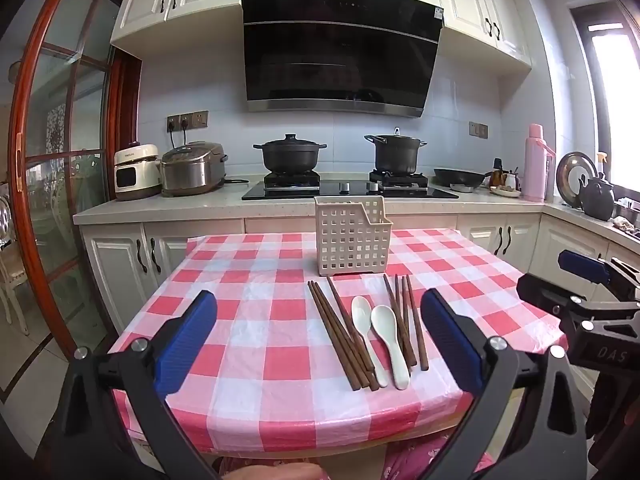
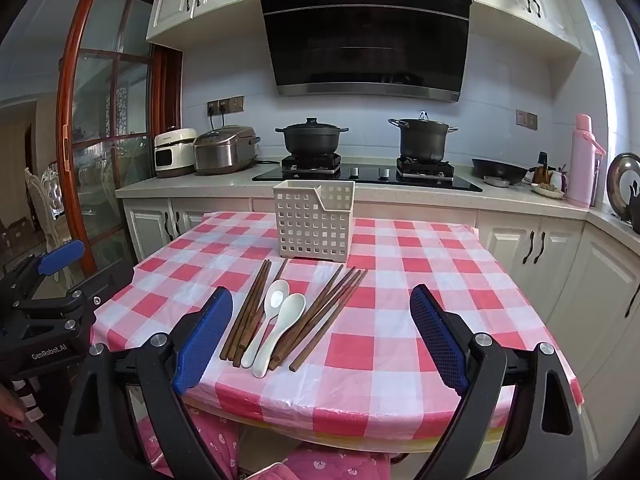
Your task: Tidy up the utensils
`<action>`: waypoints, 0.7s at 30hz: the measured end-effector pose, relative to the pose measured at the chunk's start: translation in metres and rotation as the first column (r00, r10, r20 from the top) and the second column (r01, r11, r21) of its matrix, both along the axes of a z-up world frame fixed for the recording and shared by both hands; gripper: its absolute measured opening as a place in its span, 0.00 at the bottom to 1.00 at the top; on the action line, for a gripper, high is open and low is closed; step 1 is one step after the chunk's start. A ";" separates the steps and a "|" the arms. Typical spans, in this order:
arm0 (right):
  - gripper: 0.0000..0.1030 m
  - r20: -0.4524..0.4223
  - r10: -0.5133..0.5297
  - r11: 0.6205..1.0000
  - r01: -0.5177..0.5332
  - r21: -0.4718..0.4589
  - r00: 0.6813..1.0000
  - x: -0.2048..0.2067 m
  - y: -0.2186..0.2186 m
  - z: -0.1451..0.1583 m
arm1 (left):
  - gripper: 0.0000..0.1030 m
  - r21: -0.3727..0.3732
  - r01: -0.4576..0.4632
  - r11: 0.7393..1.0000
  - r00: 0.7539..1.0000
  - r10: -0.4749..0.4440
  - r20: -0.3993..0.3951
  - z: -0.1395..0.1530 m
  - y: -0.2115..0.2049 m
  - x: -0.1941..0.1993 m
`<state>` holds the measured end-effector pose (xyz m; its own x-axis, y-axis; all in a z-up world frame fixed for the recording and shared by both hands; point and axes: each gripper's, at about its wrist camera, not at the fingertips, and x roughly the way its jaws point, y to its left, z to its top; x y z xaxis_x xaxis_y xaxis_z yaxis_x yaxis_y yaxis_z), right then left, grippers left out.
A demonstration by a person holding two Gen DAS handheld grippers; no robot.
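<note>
Hovering level, both grippers (image 1: 319, 328) (image 2: 321, 334) agape.

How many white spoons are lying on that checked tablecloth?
2. One white ceramic spoon lies between the two bundles of brown wooden chopsticks; the other white spoon lies touching it on its right. None appears hidden.

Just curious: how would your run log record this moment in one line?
left gripper open | right gripper open | chopsticks, spoons on table | basket empty
</note>
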<state>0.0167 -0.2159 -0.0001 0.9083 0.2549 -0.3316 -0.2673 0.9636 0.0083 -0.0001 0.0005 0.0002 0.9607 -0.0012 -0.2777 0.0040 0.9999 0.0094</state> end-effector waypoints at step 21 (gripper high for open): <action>0.93 0.026 -0.006 1.000 0.006 0.015 1.000 -0.007 -0.003 0.008 | 0.96 -0.005 0.000 1.000 1.000 0.000 0.001 -0.001 0.002 -0.003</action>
